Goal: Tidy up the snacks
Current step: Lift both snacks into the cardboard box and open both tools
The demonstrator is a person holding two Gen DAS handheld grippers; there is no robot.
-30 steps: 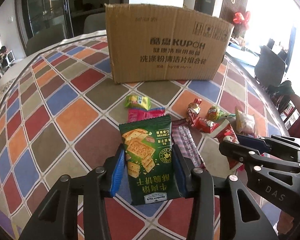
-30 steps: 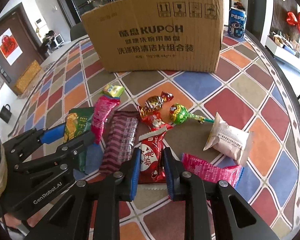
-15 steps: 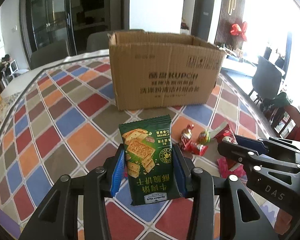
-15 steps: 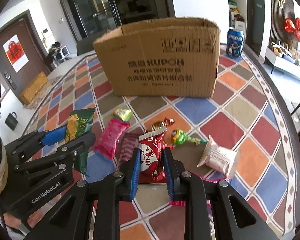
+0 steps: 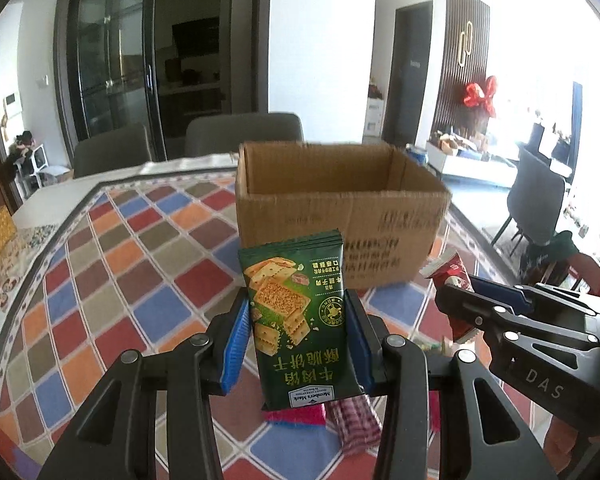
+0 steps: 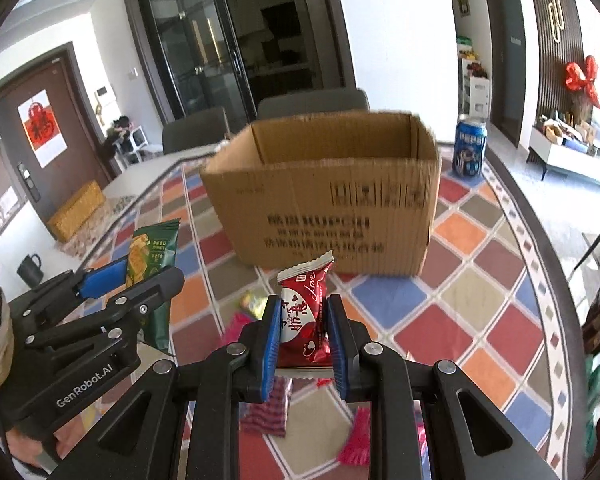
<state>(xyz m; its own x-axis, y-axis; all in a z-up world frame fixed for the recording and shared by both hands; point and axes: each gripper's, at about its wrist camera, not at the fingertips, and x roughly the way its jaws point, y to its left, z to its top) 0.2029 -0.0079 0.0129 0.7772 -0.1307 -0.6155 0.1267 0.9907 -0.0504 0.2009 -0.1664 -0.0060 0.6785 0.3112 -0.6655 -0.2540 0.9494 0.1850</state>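
Note:
My left gripper (image 5: pixel 298 330) is shut on a green cracker packet (image 5: pixel 298 316), held upright above the table. My right gripper (image 6: pixel 303 330) is shut on a red snack packet (image 6: pixel 304 316) with white lettering. Both hang in front of an open cardboard box (image 5: pixel 340 220) whose inside shows nothing from here. In the left wrist view the right gripper (image 5: pixel 472 300) stands at the right with the red packet (image 5: pixel 452 276). In the right wrist view the left gripper (image 6: pixel 128 276) is at the left with the green packet (image 6: pixel 150 252).
Loose snacks lie on the chequered tablecloth (image 6: pixel 480 288) below the grippers: a pink packet (image 5: pixel 296 414), a striped packet (image 5: pixel 356 424) and a green-yellow sweet (image 6: pixel 252 302). A blue Pepsi can (image 6: pixel 470 146) stands right of the box (image 6: pixel 328 200). Grey chairs (image 5: pixel 244 132) stand behind the table.
Both grippers have risen with their packets and tilted up. The box's open top has come into view, and the loose snacks have dropped to the lower edge of both views.

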